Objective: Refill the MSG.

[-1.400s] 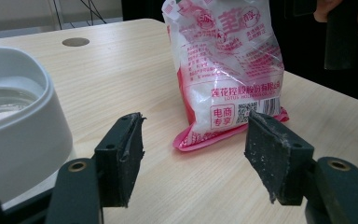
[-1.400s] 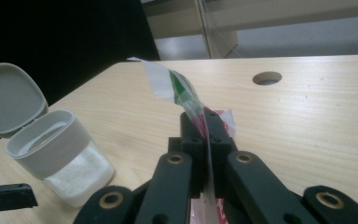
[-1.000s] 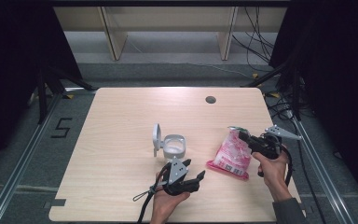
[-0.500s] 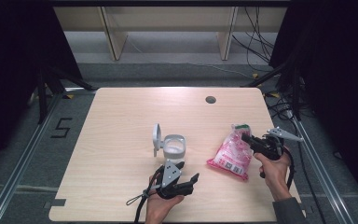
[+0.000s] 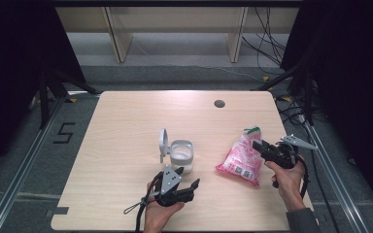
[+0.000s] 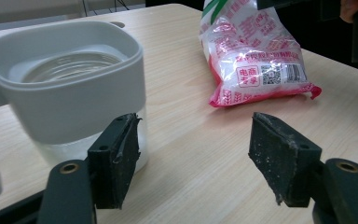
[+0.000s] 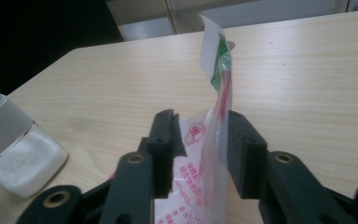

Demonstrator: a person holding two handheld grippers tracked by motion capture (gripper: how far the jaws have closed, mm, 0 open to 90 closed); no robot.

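While the pink bag (image 5: 241, 158) lies unopened on the worktop (image 5: 126, 121) beside the open-lidded jar (image 5: 180, 154), pouring appears not yet begun. Right gripper (image 7: 200, 149): jaws just parted, bag's top loose between them. Left gripper (image 6: 193, 158): wide, empty, drawn back from jar.

A: Identify the type of location.

B: A laboratory recording bay. Reference the right gripper (image 5: 258, 144): the wooden table (image 5: 126, 126) beneath it stands alone on a grey floor.

A: Supporting evidence?

B: Metal floor rails (image 5: 19, 170) run far left of that gripper, with a floor marking "5" (image 5: 63, 132) beside them. Loose cables (image 5: 267, 43) lie beyond it. Black curtains (image 5: 14, 58) enclose both sides, and a bare shelf frame (image 5: 175, 29) stands behind the table.
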